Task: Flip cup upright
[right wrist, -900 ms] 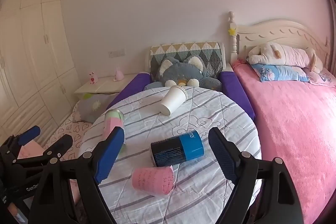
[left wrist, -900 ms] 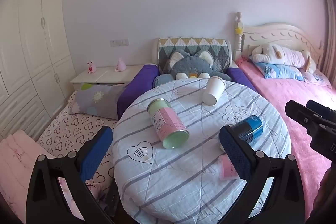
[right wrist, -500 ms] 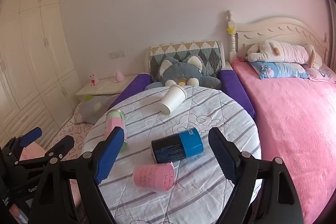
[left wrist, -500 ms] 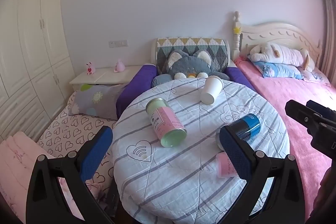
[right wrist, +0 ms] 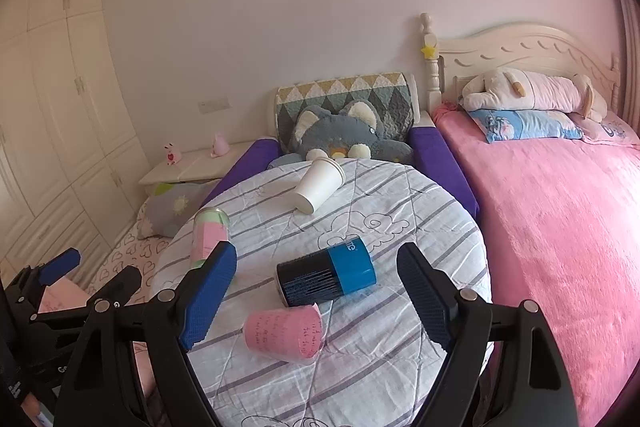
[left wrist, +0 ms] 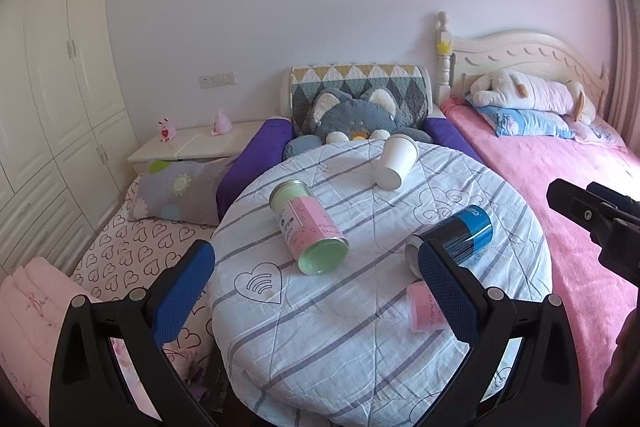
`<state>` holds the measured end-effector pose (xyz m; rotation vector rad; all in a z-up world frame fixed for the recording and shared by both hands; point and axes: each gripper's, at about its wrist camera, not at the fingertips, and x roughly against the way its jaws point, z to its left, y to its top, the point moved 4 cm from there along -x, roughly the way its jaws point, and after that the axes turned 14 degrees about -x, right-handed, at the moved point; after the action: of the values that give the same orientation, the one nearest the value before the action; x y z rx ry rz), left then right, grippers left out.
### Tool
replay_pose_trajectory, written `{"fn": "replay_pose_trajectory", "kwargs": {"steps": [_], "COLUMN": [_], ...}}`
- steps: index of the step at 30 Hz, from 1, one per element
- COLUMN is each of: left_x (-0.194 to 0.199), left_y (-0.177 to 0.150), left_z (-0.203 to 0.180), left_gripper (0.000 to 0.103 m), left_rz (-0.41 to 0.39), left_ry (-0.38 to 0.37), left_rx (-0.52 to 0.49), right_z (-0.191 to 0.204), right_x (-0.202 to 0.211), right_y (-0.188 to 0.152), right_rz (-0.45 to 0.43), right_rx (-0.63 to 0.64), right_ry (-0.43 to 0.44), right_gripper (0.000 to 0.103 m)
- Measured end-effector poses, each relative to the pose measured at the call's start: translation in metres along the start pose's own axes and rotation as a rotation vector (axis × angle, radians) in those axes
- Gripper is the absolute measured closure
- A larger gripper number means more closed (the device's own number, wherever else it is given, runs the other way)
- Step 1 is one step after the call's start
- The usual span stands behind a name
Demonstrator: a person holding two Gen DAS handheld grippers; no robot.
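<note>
Wide open and empty on the right gripper (right wrist: 316,301), blue pads (right wrist: 208,291) spread well apart over the near edge of the round table (right wrist: 400,367). Directly between and just ahead of those pads, on its side: the pink cup (right wrist: 282,333), rim toward the right-hand pad, base toward the left-hand one, faint writing across the wall. Looks like thin paper, so probably very light, easily crushed, apt to roll away on the striped cloth; best taken low across the middle of the wall with a soft squeeze, not at the rim, then tipped up onto its base. Touching or nearly touching its far side, a little beyond the pads: a blue-and-black can (right wrist: 326,277), also lying down, likely to get nudged on the way in. Farther ahead, well past the fingertips, a white paper cup (right wrist: 318,185) on its side near the far edge, another candidate for righting. Over on the left gripper (left wrist: 316,291), same story: open wide, holding nothing, with the pink cup (left wrist: 424,313) half hidden behind its right-hand pad (left wrist: 448,291). Ahead between its fingers, a pink-and-green tin (left wrist: 308,227) lying flat. Beyond the table, a grey cat plush (right wrist: 348,131) and a pink bed (right wrist: 560,211).
</note>
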<state>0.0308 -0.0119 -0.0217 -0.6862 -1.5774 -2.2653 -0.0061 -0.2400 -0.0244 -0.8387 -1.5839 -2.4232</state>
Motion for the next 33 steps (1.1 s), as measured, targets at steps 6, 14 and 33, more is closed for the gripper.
{"fn": "replay_pose_trajectory", "kwargs": {"steps": [6,14,33], "left_x": [0.001,0.005,-0.001], "left_y": [-0.001,-0.003,-0.006], "left_z": [0.0,0.005,-0.006], "left_gripper": [0.0,0.0,0.0], "left_rz": [-0.004,-0.028,-0.002], "left_ry": [0.012,0.022,0.028], "left_rx": [0.01,0.062,0.025], "right_z": [0.002,0.006,-0.004], "right_x": [0.0,-0.001,-0.004], "right_y": [0.0,-0.004,-0.008], "right_rz": [-0.003,0.004,0.025], "right_rx": [0.007,0.037,0.017], "right_ry": [0.007,0.031,0.02], "right_gripper": [0.019,0.019,0.019]}}
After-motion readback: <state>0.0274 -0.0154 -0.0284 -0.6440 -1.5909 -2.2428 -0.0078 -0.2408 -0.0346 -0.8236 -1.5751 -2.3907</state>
